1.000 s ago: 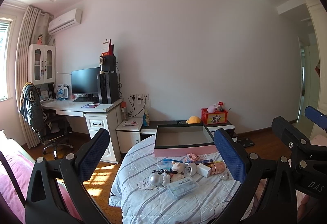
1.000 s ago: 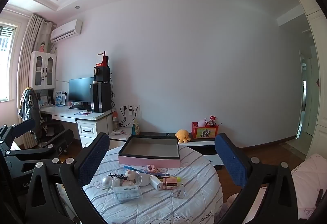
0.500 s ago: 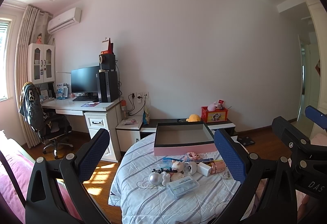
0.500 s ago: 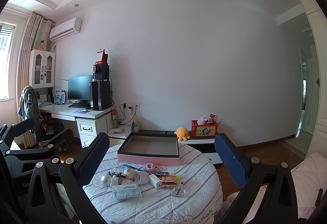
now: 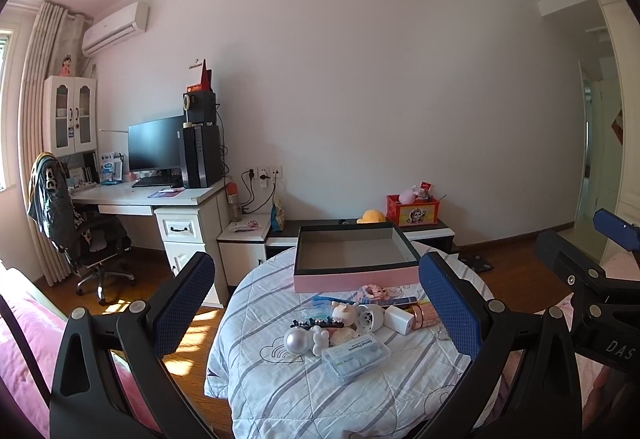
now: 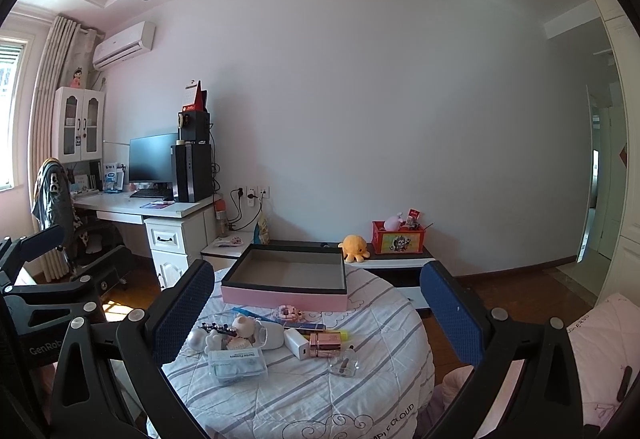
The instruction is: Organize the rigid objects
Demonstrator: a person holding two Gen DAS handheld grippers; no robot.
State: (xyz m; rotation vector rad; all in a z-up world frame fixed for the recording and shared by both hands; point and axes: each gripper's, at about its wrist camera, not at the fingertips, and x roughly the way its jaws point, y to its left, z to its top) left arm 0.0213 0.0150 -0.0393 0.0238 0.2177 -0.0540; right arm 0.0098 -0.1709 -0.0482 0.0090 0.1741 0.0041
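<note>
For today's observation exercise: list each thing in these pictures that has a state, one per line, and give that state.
Left hand-held gripper: open, holding nothing.
Right hand-held gripper: open, holding nothing.
Pink box: open, no lid, empty.
Clear plastic case: closed, lying flat on the table.
Monitor: screen dark.
Cabinet doors: shut.
Desk drawer: shut.
Wall sockets: plugs in.

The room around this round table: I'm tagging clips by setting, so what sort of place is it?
Most likely a bedroom or study in a home. A computer desk with a monitor stands by the curtained window, an air conditioner hangs on the wall, and a plush toy sits on a low cabinet.
</note>
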